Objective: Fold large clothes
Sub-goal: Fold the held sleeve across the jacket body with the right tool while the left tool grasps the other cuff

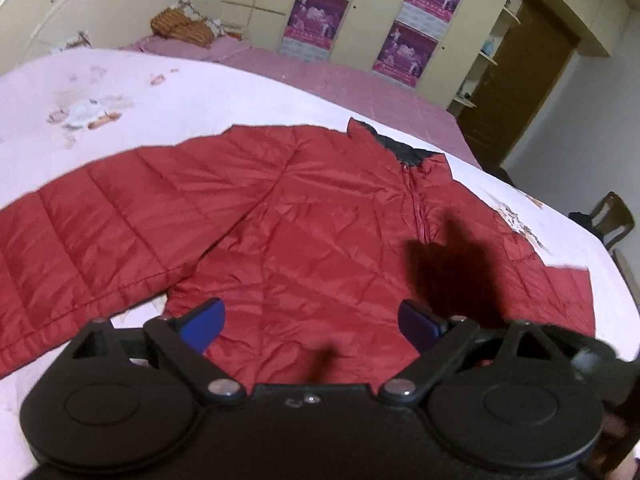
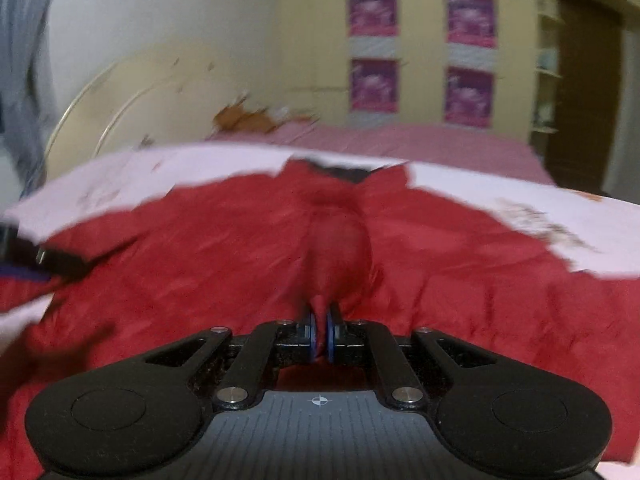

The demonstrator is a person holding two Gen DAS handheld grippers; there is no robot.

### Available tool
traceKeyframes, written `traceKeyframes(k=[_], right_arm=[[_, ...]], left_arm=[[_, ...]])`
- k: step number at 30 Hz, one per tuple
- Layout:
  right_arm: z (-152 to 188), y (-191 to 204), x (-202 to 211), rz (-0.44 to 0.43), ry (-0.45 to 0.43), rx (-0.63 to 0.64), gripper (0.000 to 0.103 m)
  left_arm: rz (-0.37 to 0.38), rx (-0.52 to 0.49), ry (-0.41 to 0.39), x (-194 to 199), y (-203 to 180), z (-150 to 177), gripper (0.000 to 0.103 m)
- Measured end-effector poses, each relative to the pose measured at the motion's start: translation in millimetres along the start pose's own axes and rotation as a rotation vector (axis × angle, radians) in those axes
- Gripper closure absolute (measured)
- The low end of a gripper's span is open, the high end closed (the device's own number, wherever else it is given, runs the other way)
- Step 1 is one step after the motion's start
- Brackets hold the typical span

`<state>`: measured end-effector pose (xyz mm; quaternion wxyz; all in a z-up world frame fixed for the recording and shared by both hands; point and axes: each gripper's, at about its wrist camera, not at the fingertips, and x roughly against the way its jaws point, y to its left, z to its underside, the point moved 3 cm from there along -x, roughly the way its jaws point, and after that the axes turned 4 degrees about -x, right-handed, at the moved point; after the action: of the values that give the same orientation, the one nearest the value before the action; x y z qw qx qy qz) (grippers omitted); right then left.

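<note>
A red quilted jacket (image 1: pixel 304 216) lies front up on a pale pink bed sheet (image 1: pixel 200 92), its dark collar lining toward the far side and one sleeve stretched out to the left. My left gripper (image 1: pixel 310 322) hovers over the jacket's lower body, blue pads wide apart with nothing between them. In the blurred right wrist view, my right gripper (image 2: pixel 321 334) is shut on a bunched ridge of the red jacket (image 2: pixel 340 236), which rises from the pads toward the collar. The left gripper (image 2: pixel 36 262) shows as a dark shape at that view's left edge.
The bed's pink cover (image 1: pixel 360 88) runs to cream wardrobes with purple posters (image 1: pixel 316 20). An orange woven cushion (image 1: pixel 180 26) lies by the curved headboard. A brown door (image 1: pixel 516 92) and a wooden chair (image 1: pixel 612 220) stand to the right.
</note>
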<state>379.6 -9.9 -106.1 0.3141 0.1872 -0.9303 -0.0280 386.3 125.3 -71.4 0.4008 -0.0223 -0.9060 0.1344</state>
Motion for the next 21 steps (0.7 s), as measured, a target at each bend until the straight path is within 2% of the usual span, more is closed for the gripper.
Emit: traceKeyframes(k=[3, 5, 7, 8, 9, 10, 12, 13, 15, 16, 18, 21], right_arm=[[9, 26, -20, -0.008, 0.052, 0.025, 0.098], [10, 38, -27, -0.003, 0.056, 0.031, 0.098], [8, 42, -36, 0.016, 0.060, 0.072, 0.078], [6, 46, -32, 0.021, 0.040, 0.084, 0.050], [3, 47, -28, 0.037, 0.002, 0.087, 0.027], [-1, 48, -24, 0.049, -0.030, 0.091, 0.025], [-6, 40, -11, 0.066, -0.058, 0.067, 0.026], [-8, 33, -6, 0.080, -0.074, 0.038, 0.031], [-16, 9, 7, 0.138, -0.088, -0.041, 0.063], [-16, -4, 14, 0.169, -0.100, -0.089, 0.067], [-15, -34, 27, 0.225, -0.115, -0.201, 0.080], [-9, -72, 46, 0.298, -0.120, -0.313, 0.080]], left_arm=[[0.050, 0.000, 0.028, -10, 7, -1, 0.010], [0.078, -0.004, 0.042, -16, 11, -3, 0.010], [0.118, -0.005, 0.053, -22, 11, -4, 0.010], [0.136, -0.007, 0.057, -25, 10, -5, 0.009], [0.159, -0.012, 0.060, -29, 7, -7, 0.010], [0.178, -0.017, 0.062, -33, 4, -9, 0.010], [0.217, -0.029, 0.067, -41, -6, -13, 0.010], [0.232, -0.036, 0.071, -45, -11, -14, 0.010], [0.252, -0.050, 0.084, -56, -22, -17, 0.011], [0.258, -0.050, 0.098, -63, -27, -17, 0.014], [0.273, -0.051, 0.121, -76, -35, -18, 0.022], [0.248, -0.098, 0.144, -94, -50, -17, 0.048]])
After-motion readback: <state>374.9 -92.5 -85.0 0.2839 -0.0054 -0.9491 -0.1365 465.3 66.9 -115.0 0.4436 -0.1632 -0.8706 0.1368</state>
